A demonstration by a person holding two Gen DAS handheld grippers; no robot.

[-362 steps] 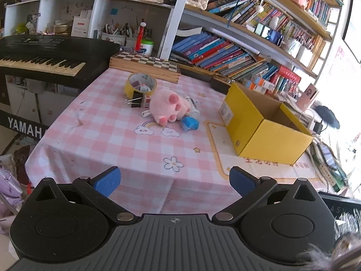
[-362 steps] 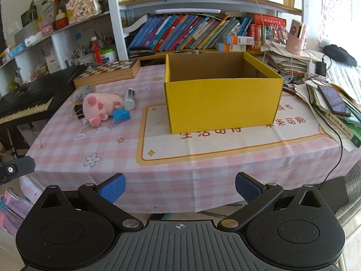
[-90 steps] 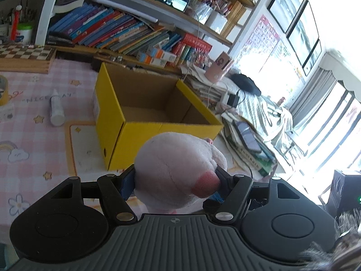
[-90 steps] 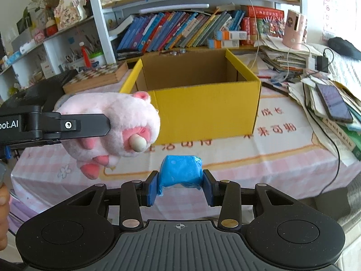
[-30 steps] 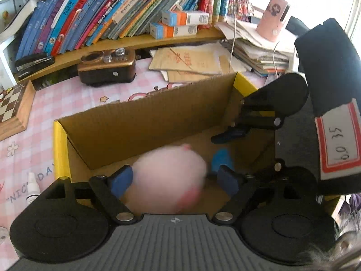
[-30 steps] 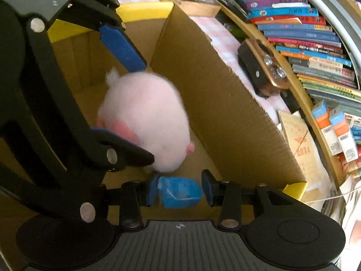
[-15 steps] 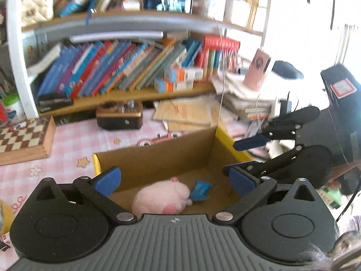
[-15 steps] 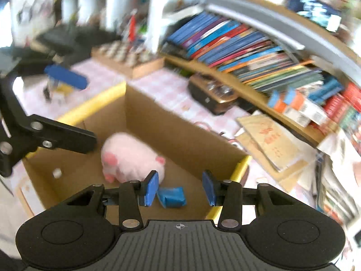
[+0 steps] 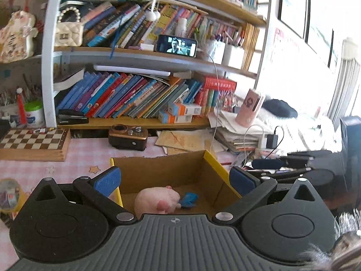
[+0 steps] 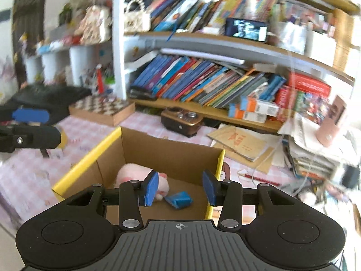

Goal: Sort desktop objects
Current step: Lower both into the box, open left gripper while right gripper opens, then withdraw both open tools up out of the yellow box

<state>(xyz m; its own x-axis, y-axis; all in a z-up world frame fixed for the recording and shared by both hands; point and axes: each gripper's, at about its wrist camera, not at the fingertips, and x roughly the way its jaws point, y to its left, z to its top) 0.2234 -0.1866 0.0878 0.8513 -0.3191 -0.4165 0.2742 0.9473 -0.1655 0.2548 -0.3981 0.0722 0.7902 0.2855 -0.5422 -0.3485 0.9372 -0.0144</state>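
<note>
The yellow cardboard box [image 9: 211, 158] stands open on the pink checked table. A pink plush pig [image 9: 155, 201] and a small blue object [image 9: 189, 199] lie on the box floor. In the right wrist view the pig [image 10: 133, 172] and the blue object [image 10: 178, 199] show in the box [image 10: 88, 155] too. My left gripper [image 9: 174, 181] is open and empty above the box's near side. My right gripper [image 10: 180, 187] is open and empty above the box. The left gripper's fingers [image 10: 30, 115] show at the left of the right wrist view.
A wooden chessboard box [image 9: 33, 144] and a brown radio [image 9: 128, 137] sit at the table's back under the bookshelf. A roll of yellow tape [image 9: 9, 195] lies at the left. Paper stacks, a pink cup [image 9: 249, 108] and cables crowd the right.
Both grippers have let go of the pig and the blue object, which now lie in the box. Both grippers have lifted up and back from the box.
</note>
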